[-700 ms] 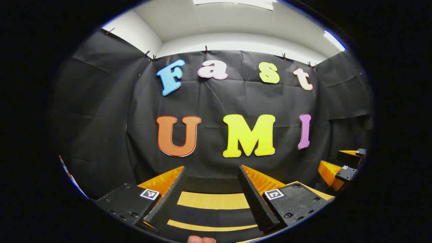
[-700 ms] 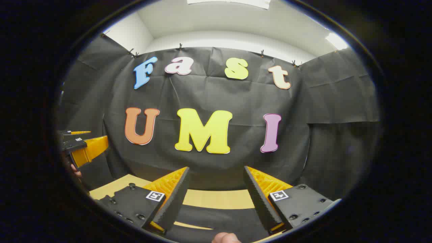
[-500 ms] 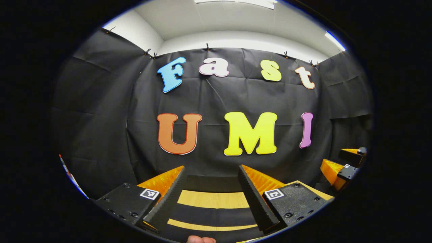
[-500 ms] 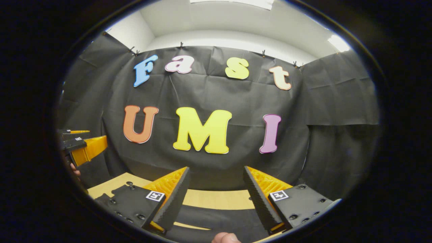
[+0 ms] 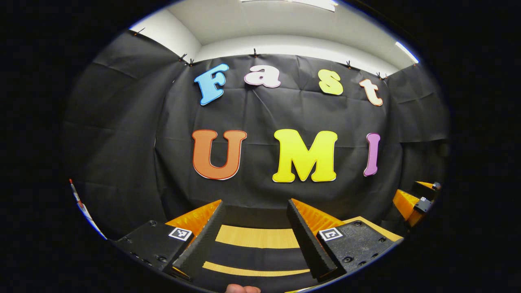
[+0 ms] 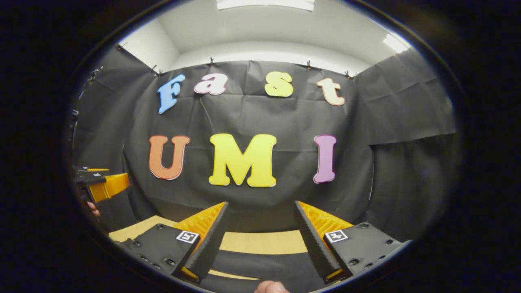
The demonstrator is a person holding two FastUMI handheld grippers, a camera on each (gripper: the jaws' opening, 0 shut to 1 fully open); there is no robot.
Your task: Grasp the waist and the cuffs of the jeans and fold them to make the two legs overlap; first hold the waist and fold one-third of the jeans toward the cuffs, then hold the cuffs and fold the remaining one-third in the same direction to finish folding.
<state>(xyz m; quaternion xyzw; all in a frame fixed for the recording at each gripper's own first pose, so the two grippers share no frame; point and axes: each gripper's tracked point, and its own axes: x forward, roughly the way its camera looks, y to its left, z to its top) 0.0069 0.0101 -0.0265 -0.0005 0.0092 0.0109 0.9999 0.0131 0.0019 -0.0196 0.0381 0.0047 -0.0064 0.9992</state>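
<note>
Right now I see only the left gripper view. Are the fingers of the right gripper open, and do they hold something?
Observer: In the right gripper view the right gripper is open, with nothing between its fingers.
Operator: What lies under it?
Observer: A light wooden table, and nearer the camera a dark cloth. I cannot tell if it is the jeans.
Operator: Where is my left gripper from there?
Observer: The left gripper is at the far left edge, with part of a hand just below it.
</note>
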